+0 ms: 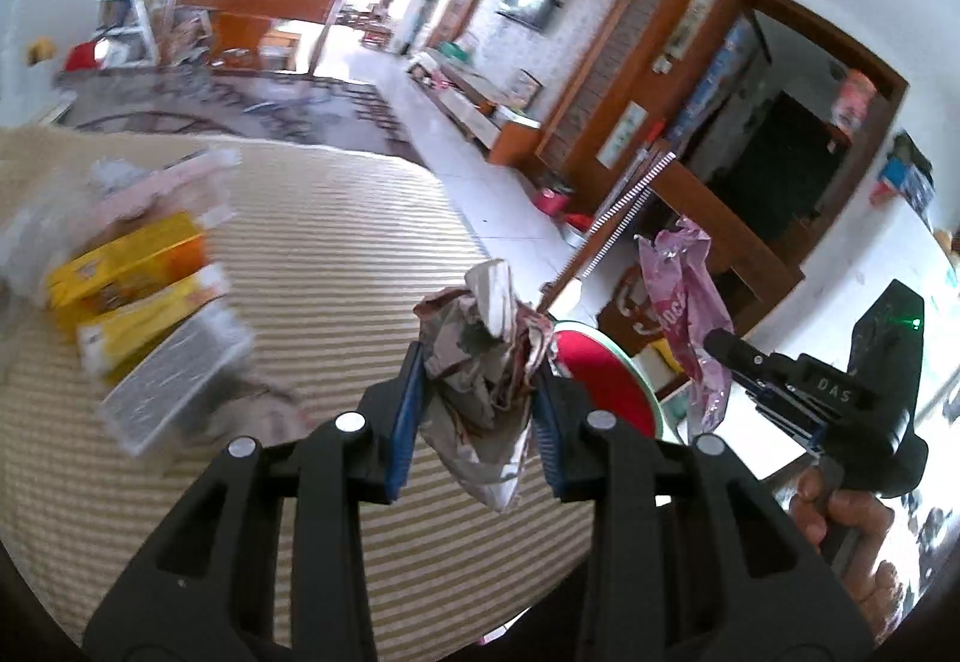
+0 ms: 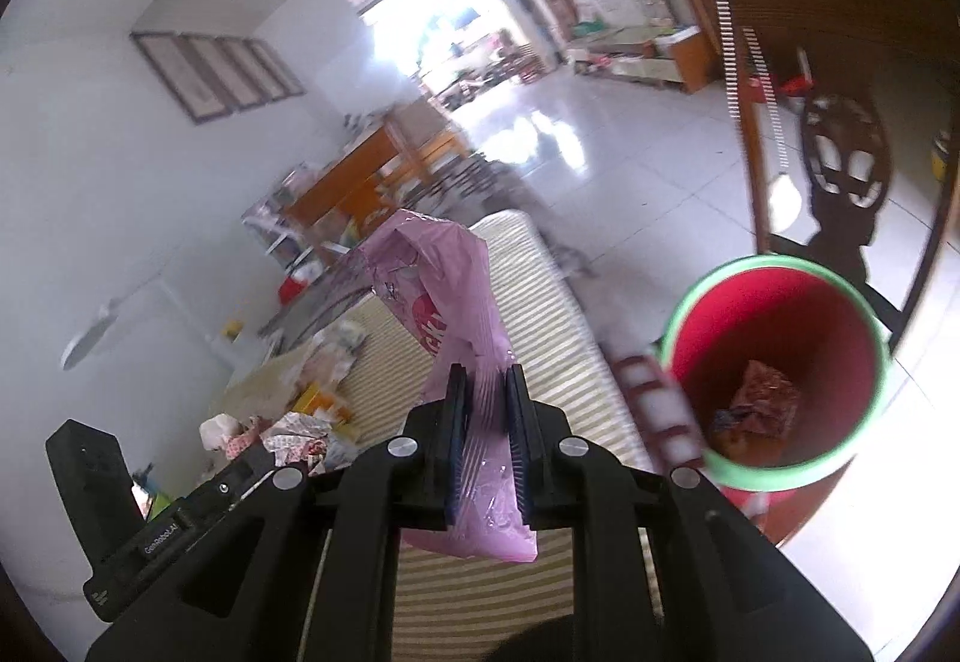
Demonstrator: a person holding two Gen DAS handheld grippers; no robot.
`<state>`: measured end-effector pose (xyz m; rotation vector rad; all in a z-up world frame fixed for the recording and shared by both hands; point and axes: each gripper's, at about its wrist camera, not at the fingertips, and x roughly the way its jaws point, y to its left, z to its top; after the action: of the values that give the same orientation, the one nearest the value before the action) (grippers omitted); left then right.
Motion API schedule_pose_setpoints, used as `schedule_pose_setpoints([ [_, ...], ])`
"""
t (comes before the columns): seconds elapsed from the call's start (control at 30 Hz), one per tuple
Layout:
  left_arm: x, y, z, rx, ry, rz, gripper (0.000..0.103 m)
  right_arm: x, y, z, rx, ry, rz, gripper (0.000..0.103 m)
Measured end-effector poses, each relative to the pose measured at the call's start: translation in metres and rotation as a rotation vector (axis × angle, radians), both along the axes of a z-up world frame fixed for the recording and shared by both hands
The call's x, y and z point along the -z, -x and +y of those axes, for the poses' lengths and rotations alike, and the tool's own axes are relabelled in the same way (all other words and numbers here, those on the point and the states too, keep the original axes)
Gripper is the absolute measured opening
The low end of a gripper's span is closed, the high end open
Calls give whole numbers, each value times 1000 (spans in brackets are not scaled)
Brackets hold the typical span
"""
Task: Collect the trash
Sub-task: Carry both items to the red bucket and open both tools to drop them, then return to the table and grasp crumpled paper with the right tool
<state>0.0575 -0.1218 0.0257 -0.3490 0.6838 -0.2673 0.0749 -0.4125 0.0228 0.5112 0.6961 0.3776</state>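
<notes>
The striped mat (image 1: 336, 254) ended in a rounded edge, and past it lay open white tiled floor (image 2: 630, 170) running toward the bright doorway. The red bin (image 2: 774, 362) with its green rim stood just off that edge, mouth up, with a dark crumpled wrapper (image 2: 759, 401) already at its bottom.

The left claw (image 1: 477, 398) was clamped on a crumpled wad of paper (image 1: 480, 356) — greyish with red-brown print, standing roughly upright between the blue pads, held above the mat near its edge. The right claw (image 2: 486, 434) was closed on a pink plastic bag (image 2: 444, 314), whose long axis ran up and away from the pads, its top folding over; white letters on it read partly "ck". In the left view that bag showed "Pock". The right claw's body bore "DAS".

Blurred yellow boxes (image 1: 132, 266) lay well apart, on the mat's far left.
</notes>
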Motion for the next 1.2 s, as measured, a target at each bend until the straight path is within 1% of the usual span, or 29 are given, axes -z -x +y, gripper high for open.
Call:
schedule_pose_setpoints([
  [0.1,2,-15,-18,38,0,12,32,6,-1,-25,60,-14,10,15],
  [0.2,4,-27,-32,80,21,30,32,17,-4,-47,112,-28,36,15],
  [0.3,8,-46,-55,148,52,57,32,28,-8,-65,154,-53,64,15],
  [0.4,17,-73,-82,225,93,105,32,40,-12,-82,206,-49,78,15],
  [0.47,22,-85,-99,268,97,128,32,46,-18,-91,233,-43,88,15],
  [0.53,30,-105,-119,326,106,178,32,55,-28,-103,266,-51,114,15],
  [0.57,32,-111,-126,338,113,192,33,58,-31,-106,276,-56,121,16],
  [0.63,36,-123,-141,362,122,206,39,63,-38,-116,314,-68,127,23],
  [0.67,38,-125,-147,378,123,217,51,63,-39,-119,336,-64,119,36],
  [0.7,40,-129,-154,399,122,233,66,62,-39,-121,352,-58,112,48],
  [0.73,42,-129,-159,407,116,243,73,60,-39,-123,376,-49,101,53],
  [0.77,41,-127,-160,405,109,239,78,59,-38,-125,388,-45,94,58],
  [0.83,39,-120,-157,403,102,210,78,56,-36,-126,388,-42,89,59],
  [0.93,35,-110,-145,351,81,169,78,51,-33,-120,372,-15,84,60],
  [1.0,32,-99,-126,298,85,144,78,45,-28,-110,351,-6,78,61],
  [1.1,25,-87,-104,216,61,131,80,34,-26,-90,296,-13,74,63],
  [1.17,24,-75,-82,150,61,120,80,22,-25,-68,236,-19,65,66],
  [1.2,24,-68,-68,112,74,121,80,15,-24,-51,193,-24,56,68],
])
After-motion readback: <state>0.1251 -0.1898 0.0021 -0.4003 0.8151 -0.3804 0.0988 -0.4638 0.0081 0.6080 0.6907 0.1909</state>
